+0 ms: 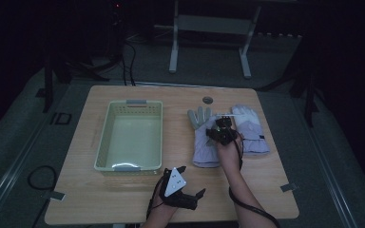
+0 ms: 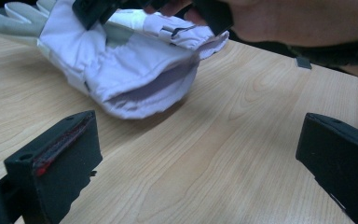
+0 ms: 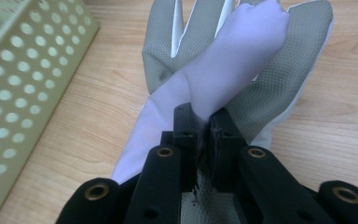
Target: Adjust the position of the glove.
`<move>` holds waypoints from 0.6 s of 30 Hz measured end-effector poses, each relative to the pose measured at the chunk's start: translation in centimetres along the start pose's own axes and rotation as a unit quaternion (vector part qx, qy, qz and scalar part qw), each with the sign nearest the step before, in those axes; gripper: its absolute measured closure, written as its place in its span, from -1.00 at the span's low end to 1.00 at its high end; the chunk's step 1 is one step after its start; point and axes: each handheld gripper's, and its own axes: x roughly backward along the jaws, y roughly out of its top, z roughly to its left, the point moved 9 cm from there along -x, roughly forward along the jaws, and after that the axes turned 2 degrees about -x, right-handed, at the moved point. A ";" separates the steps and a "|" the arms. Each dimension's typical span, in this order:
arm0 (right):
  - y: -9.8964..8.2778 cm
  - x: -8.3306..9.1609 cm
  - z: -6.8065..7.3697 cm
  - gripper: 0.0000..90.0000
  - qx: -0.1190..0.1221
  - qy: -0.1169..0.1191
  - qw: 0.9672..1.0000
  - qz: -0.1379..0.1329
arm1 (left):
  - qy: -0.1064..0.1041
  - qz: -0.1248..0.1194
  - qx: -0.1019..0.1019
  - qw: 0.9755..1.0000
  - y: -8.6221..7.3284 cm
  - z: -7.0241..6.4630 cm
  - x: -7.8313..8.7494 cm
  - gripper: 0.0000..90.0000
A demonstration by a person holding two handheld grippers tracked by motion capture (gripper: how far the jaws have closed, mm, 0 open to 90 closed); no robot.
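Between the right jaws: a fold of pale lilac fabric, the thumb of the near glove (image 3: 242, 60); the right gripper (image 3: 204, 128) is clenched on it, jaws almost together.
Right gripper, high view: it (image 1: 222, 130) sits over the gloves on the right half of the table, the person's forearm coming up to it from the bottom edge, a cable trailing along the arm.
Left gripper: released, jaws standing wide with bare wood between them; it (image 2: 196, 158) points across the table towards the glove's cuff.
Left gripper, high view: near the front edge of the table (image 1: 183, 187), just in front of the basket's near right corner, grey three-cornered plate on top.
Near glove: lilac with grey palm and fingers, lying with its fingers pointing away from the person (image 1: 204, 137); in the left gripper view its open cuff (image 2: 135, 79) faces the camera and part of it seems raised off the wood, though the dim light makes that uncertain.
Second glove: just to the right of the first (image 1: 249, 128), flat on the table, same colours.
Basket: pale green, perforated walls, on the left half of the table (image 1: 105, 128), well apart from the gloves.
Table: light wood (image 1: 180, 209), dark floor all round.
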 end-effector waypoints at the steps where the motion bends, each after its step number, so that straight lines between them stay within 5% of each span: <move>1: -0.1 -0.3 0.0 0.85 0.001 -0.002 1.000 0.003 | 0.000 0.000 -0.001 1.000 0.0 0.0 0.0 -1.00; 11: -1.5 -2.9 -1.0 0.80 0.007 -0.021 0.999 0.025 | -0.003 0.001 -0.001 1.000 0.0 -0.1 0.0 -1.00; 18: -0.9 -2.2 -1.0 0.52 0.020 -0.016 0.999 0.024 | -0.002 0.000 -0.001 1.000 0.0 -0.1 0.0 -1.00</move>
